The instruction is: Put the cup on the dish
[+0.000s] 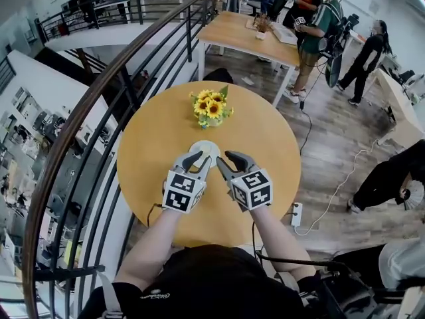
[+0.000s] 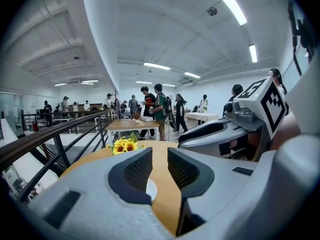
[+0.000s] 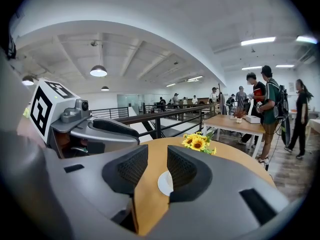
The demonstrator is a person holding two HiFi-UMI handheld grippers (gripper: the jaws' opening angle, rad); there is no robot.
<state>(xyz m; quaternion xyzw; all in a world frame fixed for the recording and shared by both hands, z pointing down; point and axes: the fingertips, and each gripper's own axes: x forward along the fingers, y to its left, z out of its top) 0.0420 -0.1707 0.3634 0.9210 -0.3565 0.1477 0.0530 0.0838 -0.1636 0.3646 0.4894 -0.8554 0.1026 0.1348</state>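
Fingers [image 1: 189, 159] hover empty, dish [image 1: 204, 146] just beyond them.

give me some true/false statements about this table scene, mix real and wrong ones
1. The sunflowers stand on a round wooden table. True.
2. The white dish lies beyond the sunflowers. False: it lies on the person's side of them, just ahead of the claws.
3. The right claw grips a cup. False: its jaws stand a little apart with nothing between them.
4. People stand by a rectangular table further off. True.
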